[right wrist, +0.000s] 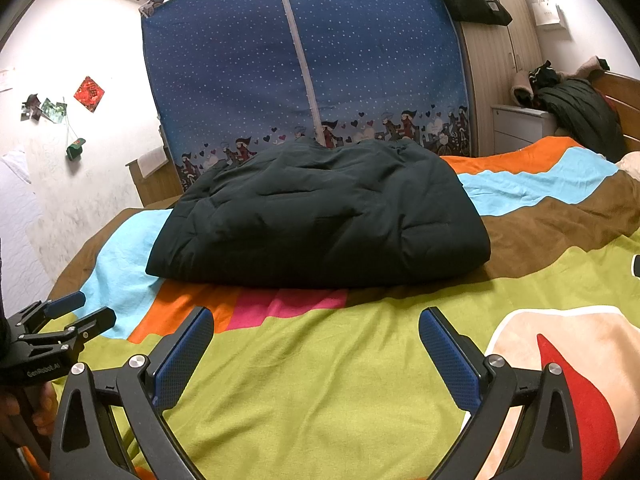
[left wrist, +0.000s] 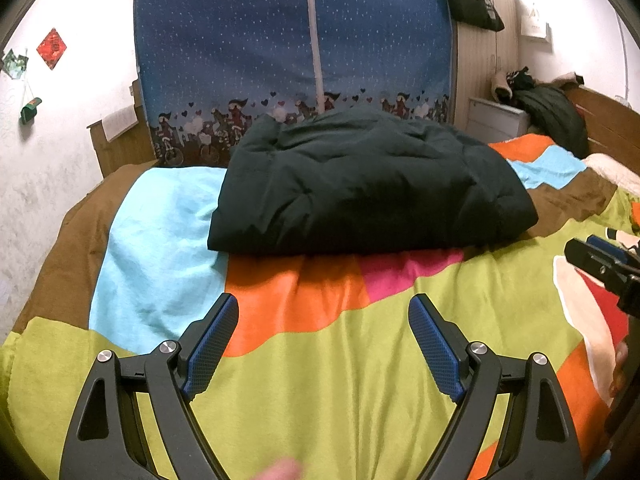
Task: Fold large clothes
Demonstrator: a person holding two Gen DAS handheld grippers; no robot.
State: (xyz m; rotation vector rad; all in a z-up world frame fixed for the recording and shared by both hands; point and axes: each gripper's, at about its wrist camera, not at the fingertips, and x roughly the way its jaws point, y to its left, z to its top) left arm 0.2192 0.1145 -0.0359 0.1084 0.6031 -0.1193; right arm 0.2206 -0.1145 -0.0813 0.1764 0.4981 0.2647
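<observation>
Dark green quilted padded coat sits folded in a thick bundle on the bed, on top of the multicolour patchwork bedspread (lime, orange, cyan, pink, brown patches). Near edge of the bundle overlaps the orange and pink patches.

Left tongs: spread wide, blue textured pads apart, holding nothing, over the lime patch, short of the coat. Right tongs: same, wide open and empty, clear of the coat.

Each tongs shows at the edge of the other's view.

Containers: blue dotted zip-front fabric wardrobe behind the bed, zipped, contents hidden. Black tote bag hangs on the wooden cupboard, contents can't tell. White drawer unit at right, second dark garment heaped beside it.
</observation>
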